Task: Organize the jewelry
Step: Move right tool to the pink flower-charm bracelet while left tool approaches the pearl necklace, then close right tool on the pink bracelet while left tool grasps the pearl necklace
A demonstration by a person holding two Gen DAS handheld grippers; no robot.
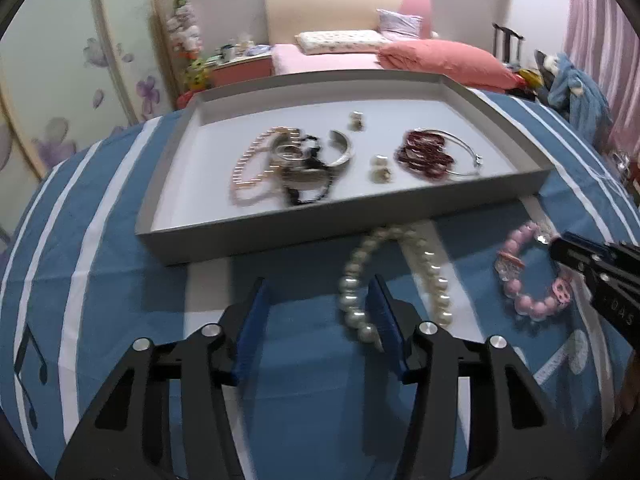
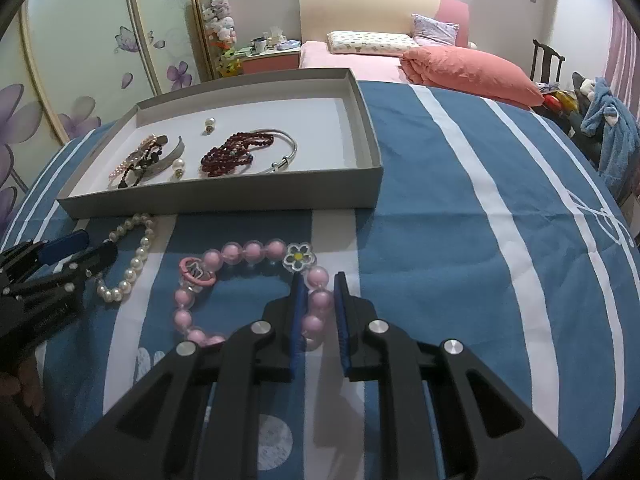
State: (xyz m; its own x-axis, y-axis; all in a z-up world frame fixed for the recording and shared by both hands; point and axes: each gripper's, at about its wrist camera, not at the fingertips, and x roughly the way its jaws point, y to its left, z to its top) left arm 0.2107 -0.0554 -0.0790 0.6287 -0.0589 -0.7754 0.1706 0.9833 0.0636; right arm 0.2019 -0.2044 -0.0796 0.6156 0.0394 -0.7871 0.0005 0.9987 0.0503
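Pink bead bracelet point(image 2: 256, 280), flower charm, pinched by right gripper point(image 2: 320, 300); left gripper point(image 1: 318, 304) agape.

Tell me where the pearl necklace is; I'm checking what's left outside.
The pearl necklace lies on the bedspread just before the tray, left of the pink bracelet.

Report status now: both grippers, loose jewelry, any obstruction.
Right gripper shut on pink bracelet. Left gripper open beside pearl strand. Tray path unobstructed.

I observe a shallow grey tray point(image 2: 224, 200) on the striped cloth, holding bracelets and earrings. Before its near wall lie a white pearl strand point(image 2: 134, 258) and a pink bead bracelet point(image 2: 248, 252) with flower charm.
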